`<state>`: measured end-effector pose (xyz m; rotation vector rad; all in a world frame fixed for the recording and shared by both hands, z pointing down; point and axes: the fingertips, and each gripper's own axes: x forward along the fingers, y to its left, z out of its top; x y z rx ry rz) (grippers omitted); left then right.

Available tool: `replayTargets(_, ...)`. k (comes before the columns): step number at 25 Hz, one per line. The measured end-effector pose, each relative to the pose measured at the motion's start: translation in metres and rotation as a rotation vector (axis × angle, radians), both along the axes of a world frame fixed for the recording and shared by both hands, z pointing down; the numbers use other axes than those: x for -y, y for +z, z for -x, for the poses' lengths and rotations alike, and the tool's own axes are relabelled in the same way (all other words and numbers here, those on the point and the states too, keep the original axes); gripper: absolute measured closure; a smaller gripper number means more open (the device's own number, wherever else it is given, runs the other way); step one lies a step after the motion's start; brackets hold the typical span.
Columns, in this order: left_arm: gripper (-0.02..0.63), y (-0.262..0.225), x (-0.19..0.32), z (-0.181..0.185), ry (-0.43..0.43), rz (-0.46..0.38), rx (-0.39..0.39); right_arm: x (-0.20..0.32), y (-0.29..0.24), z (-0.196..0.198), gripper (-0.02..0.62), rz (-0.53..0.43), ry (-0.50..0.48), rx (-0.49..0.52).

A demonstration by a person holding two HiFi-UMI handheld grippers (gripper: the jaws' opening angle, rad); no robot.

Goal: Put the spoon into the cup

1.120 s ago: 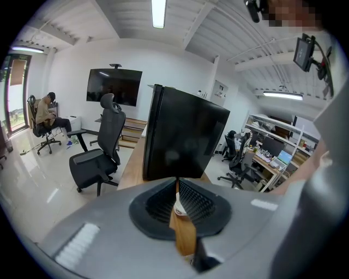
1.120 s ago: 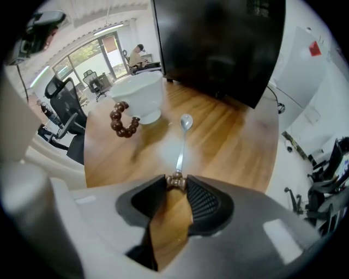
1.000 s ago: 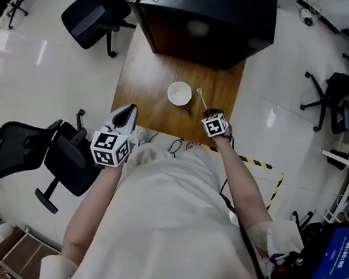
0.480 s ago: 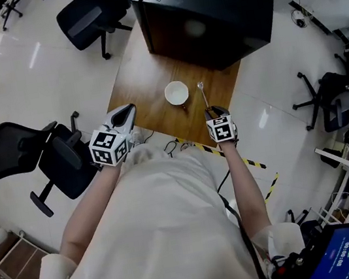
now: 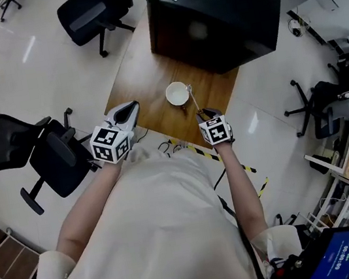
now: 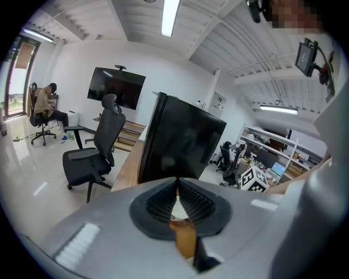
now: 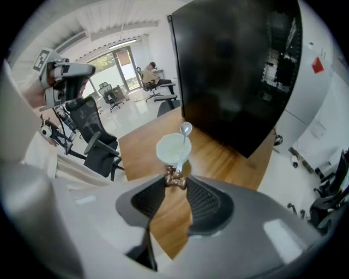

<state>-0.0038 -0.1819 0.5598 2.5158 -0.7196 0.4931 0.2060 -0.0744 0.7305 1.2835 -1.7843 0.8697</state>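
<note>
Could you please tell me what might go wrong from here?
The right gripper pinches the spoon only at its handle's end, so it may swing or slip before reaching the cup. Nothing steadies the cup, the left gripper being off to the side, so a knock could tip it.

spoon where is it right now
Head view, mid-frame: the spoon is clamped in the right claw, tip at the right edge of the white cup on the wooden table.
</note>
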Motion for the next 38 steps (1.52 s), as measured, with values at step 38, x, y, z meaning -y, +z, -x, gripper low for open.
replayTargets(38, 0.606, -0.003, 0.012, 0.033, -0.084, -0.015, -0.029, 0.032, 0.043, 0.044, 0.468, 0.294, -0.193, -0.016)
